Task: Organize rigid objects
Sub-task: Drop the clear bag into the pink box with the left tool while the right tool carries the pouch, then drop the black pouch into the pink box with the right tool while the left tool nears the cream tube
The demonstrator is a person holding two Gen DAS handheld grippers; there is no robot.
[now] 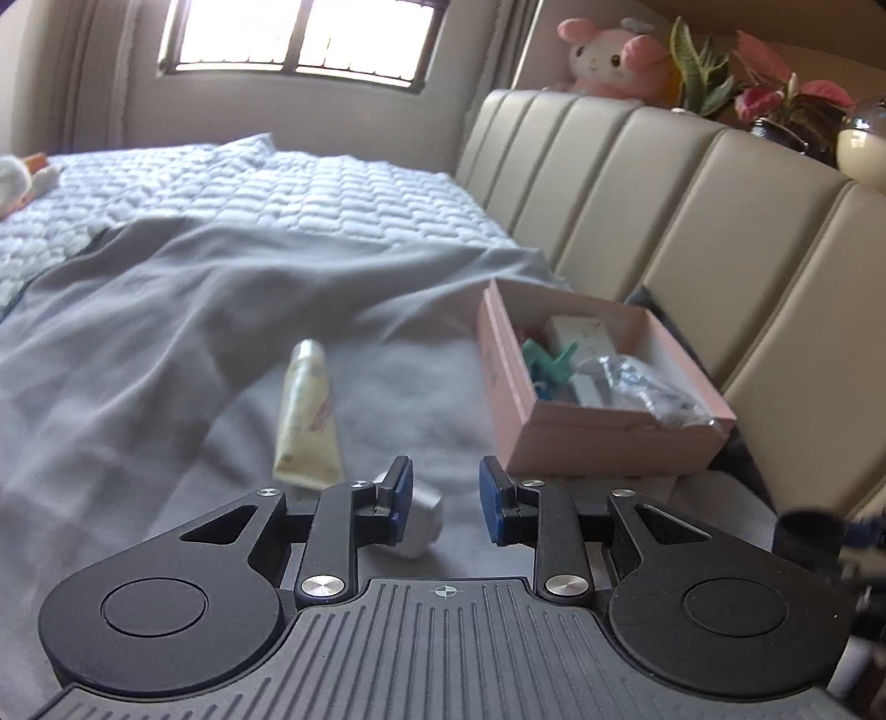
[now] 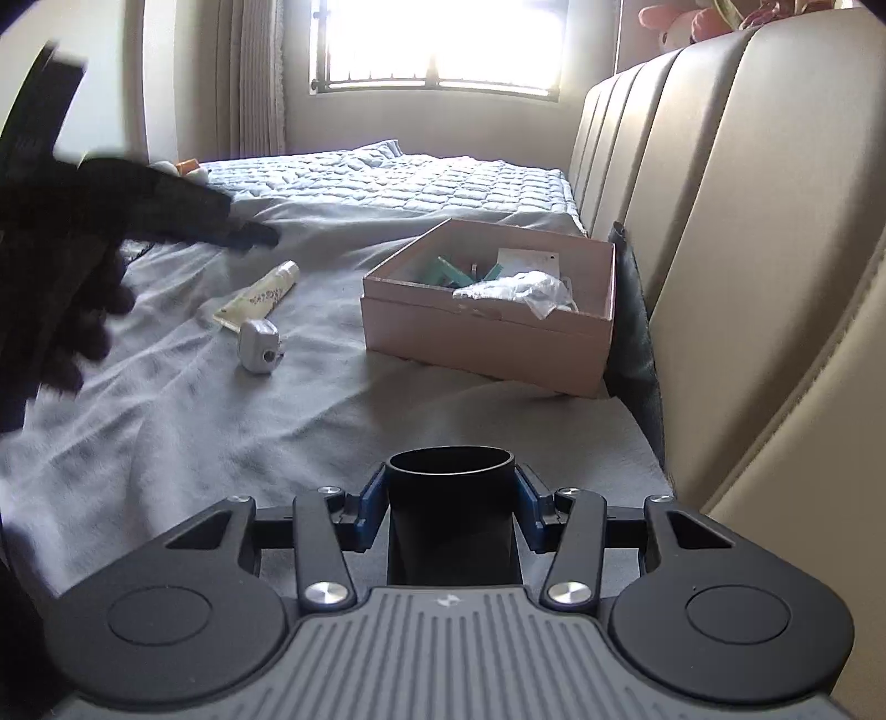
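My right gripper point(image 2: 449, 493) is shut on a black open-topped cup point(image 2: 451, 515), held low over the grey blanket. A pink box point(image 2: 487, 338) with small items in it sits by the headboard, also seen as the pink box point(image 1: 598, 437). A cream tube point(image 1: 307, 410) and a small white device point(image 1: 421, 523) lie on the blanket. My left gripper point(image 1: 446, 495) stands open just over that device, and nothing is between its blue pads. In the right wrist view the tube point(image 2: 260, 296) and the device point(image 2: 259, 346) lie left of the box, beside a black-gloved hand point(image 2: 83, 249).
A beige padded headboard point(image 1: 692, 221) runs along the right, with a pink plush toy point(image 1: 609, 55) and plants point(image 1: 775, 94) on top. A quilted cover point(image 1: 277, 188) lies further up the bed, below a bright window point(image 1: 299, 39). A dark cloth point(image 2: 637, 332) is wedged behind the box.
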